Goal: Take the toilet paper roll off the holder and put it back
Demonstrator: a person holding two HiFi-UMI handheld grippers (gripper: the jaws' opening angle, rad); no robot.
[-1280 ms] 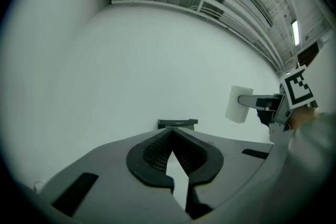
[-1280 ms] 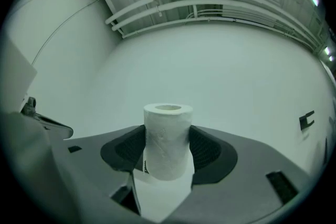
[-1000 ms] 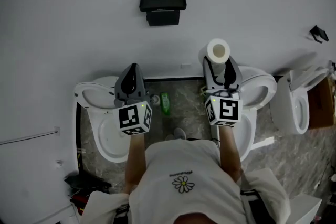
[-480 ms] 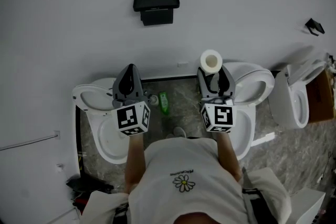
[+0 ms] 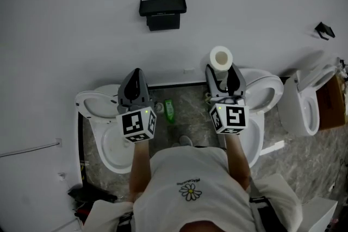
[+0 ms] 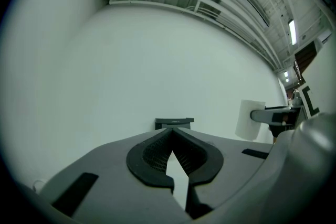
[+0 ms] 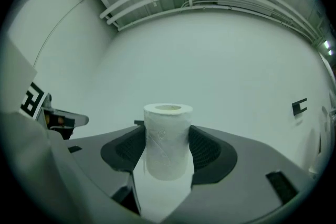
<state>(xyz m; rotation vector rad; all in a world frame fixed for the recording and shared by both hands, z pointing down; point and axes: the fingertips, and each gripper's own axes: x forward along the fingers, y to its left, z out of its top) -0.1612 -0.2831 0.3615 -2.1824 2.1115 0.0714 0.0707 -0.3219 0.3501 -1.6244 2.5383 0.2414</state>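
Note:
The white toilet paper roll (image 5: 221, 57) stands upright between the jaws of my right gripper (image 5: 223, 70), which is shut on its sides. In the right gripper view the roll (image 7: 167, 139) fills the gap of that gripper (image 7: 167, 147), hollow core facing up. The black holder (image 5: 163, 11) hangs empty on the white wall, up and to the left of the roll. My left gripper (image 5: 135, 76) is held level below the holder, shut with nothing in it. In the left gripper view the left gripper's tips (image 6: 172, 132) meet, the holder (image 6: 174, 123) just beyond them and the roll (image 6: 249, 119) off to the right.
A white toilet (image 5: 103, 117) sits under the left gripper, another (image 5: 266, 89) under the right, a third (image 5: 307, 108) further right. A green bottle (image 5: 170, 108) lies on the marbled floor between them. A small black hook (image 5: 326, 31) is on the wall at right.
The right gripper with the roll dipped a little and has come back up to about where it was. The left gripper has stayed put.

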